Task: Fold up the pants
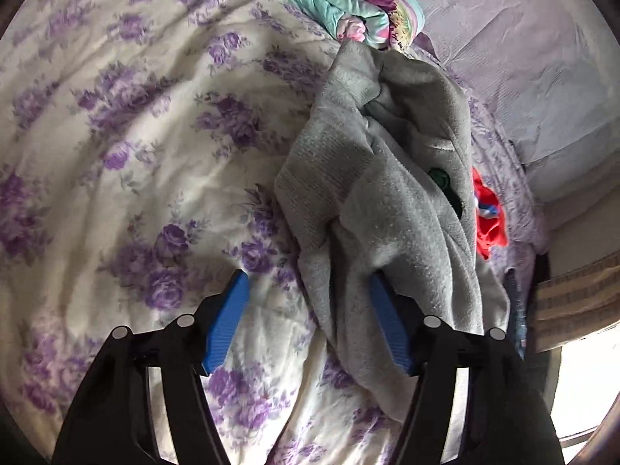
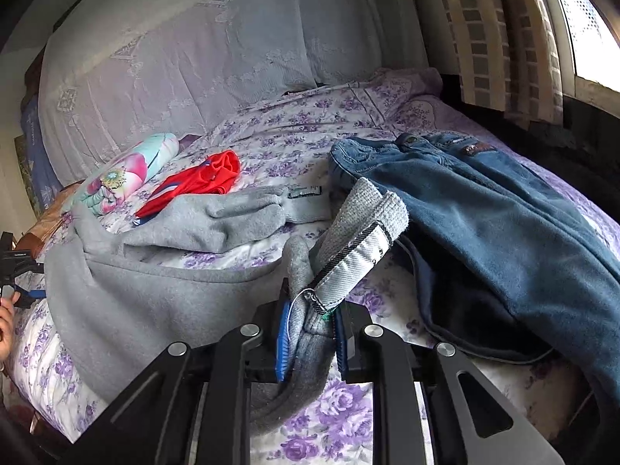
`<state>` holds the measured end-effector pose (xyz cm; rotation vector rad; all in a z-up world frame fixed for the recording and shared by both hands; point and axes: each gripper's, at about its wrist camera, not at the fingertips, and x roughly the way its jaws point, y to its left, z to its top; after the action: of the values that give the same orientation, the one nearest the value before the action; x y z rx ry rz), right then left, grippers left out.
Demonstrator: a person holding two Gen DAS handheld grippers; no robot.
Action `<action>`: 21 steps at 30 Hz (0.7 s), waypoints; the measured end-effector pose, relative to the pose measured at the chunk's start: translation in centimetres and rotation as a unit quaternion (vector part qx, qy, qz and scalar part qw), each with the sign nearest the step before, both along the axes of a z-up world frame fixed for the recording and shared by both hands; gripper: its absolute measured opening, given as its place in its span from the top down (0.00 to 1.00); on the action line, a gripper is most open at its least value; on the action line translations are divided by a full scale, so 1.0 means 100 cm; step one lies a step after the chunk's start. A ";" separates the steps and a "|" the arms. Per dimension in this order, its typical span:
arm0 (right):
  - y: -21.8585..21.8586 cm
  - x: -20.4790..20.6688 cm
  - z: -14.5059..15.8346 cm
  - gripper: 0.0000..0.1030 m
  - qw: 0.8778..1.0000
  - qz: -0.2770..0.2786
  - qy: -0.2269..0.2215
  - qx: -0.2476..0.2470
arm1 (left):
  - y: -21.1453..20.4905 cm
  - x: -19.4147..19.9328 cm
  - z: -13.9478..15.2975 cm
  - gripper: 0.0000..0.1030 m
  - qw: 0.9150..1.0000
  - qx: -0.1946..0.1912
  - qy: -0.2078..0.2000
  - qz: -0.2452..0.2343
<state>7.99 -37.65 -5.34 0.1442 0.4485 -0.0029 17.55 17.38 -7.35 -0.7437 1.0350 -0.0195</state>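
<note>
Grey fleece pants lie crumpled on the purple-flowered bedspread. My left gripper is open just above the bed, its blue fingers wide apart, and a fold of the pants lies over the right finger. In the right wrist view the grey pants spread across the bed to the left. My right gripper is shut on the pants' waistband end, which stands up between the blue pads.
Blue jeans lie on the bed to the right of the grey pants. A red garment and a folded turquoise floral cloth lie further back. Grey covered pillows stand at the head. A curtain and window are on the right.
</note>
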 end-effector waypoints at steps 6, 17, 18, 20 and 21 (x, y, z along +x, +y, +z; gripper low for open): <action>-0.002 0.006 -0.003 0.81 1.000 0.000 0.006 0.006 | -0.013 0.013 0.000 0.65 0.999 -0.032 -0.030 -0.026; -0.005 0.008 -0.006 0.80 1.000 0.000 0.010 0.012 | -0.024 0.014 -0.021 0.59 0.999 -0.024 -0.036 -0.001; -0.006 0.009 -0.006 0.80 1.000 0.000 0.011 0.013 | -0.023 0.013 -0.022 0.64 0.999 -0.022 -0.038 0.000; -0.008 0.010 -0.007 0.80 1.000 0.000 0.012 0.019 | -0.030 0.017 -0.019 0.80 0.999 -0.004 -0.044 -0.004; -0.008 0.010 -0.008 0.80 1.000 0.000 0.012 0.021 | -0.033 0.018 -0.017 0.85 0.999 -0.003 -0.051 -0.006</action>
<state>9.03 -38.42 -6.10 0.1867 0.4718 0.0046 19.33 14.07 -9.06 -0.7342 0.9432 -0.0701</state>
